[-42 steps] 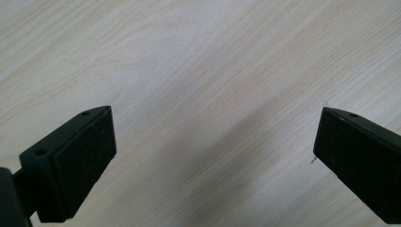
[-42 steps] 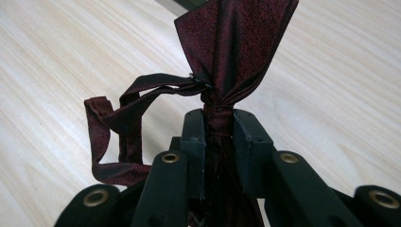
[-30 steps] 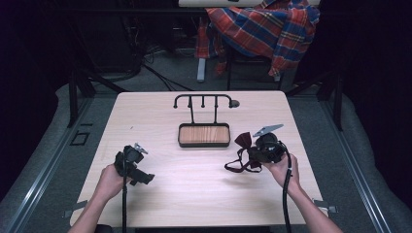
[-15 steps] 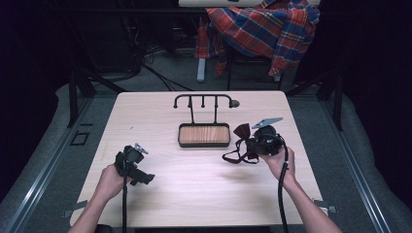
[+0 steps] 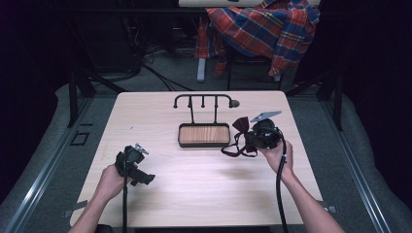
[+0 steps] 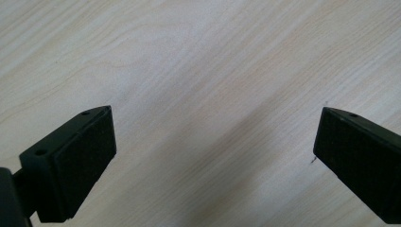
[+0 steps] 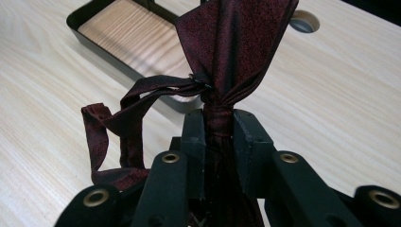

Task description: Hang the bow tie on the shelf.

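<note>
The right hand-held gripper (image 7: 218, 137) is clamped on the knot of a dark red bow tie (image 7: 231, 42); the tie's wings fan out just past the jaw tips, and its strap (image 7: 118, 123) loops down to the side onto the bench (image 5: 204, 194); gripper and tie sit just right of the black wood-bottomed tray (image 5: 204, 135), near its rack of hooks (image 5: 204, 99); the left hand-held gripper (image 6: 213, 142) hangs over bare bench well apart from them, jaws spread wide and holding nothing.
</note>
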